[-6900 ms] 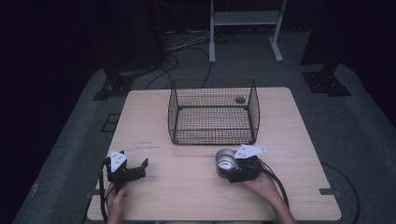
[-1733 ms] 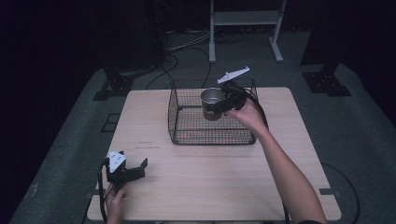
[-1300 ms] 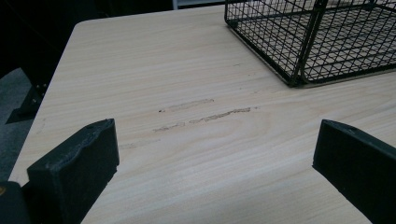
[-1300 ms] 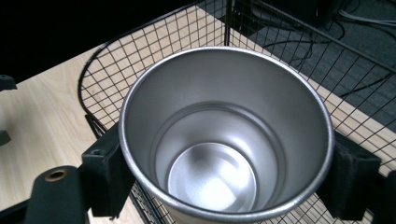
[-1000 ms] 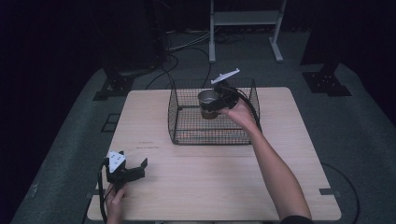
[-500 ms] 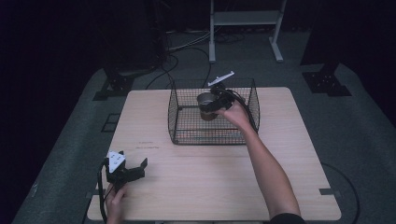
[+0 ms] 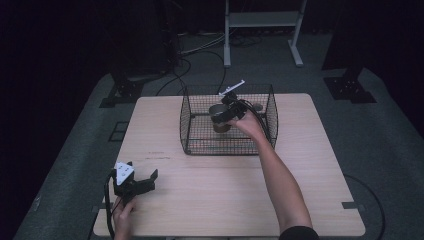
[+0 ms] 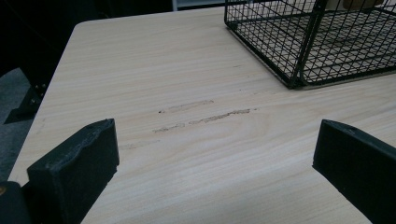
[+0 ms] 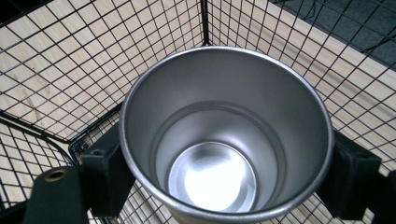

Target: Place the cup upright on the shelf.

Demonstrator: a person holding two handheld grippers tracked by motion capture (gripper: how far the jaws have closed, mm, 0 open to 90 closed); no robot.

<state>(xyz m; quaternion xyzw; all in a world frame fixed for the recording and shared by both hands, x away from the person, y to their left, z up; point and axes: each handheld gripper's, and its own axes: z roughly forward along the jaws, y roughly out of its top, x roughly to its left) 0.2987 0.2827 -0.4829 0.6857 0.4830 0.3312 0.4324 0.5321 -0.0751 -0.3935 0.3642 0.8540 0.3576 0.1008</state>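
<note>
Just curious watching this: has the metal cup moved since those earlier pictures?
Yes. The metal cup, held by the right gripper, went from the table's near side into the wire basket.

A wire basket [image 7: 227,120] is set on the far middle part of the table [image 7: 310,165], with a metal cup [image 7: 219,116] held upright inside its walls by the right gripper [image 7: 226,111], which is clamped on the cup's sides from the right. A small round object [image 7: 257,106] is lodged at the basket's far right corner, behind the cup. The left gripper [image 7: 142,181] is rested on the table's near left corner, well apart from the basket, jaws spread and pointed toward the table's middle, with a scuff mark [image 8: 205,116] lying on the tabletop between it and the basket's near left corner.
</note>
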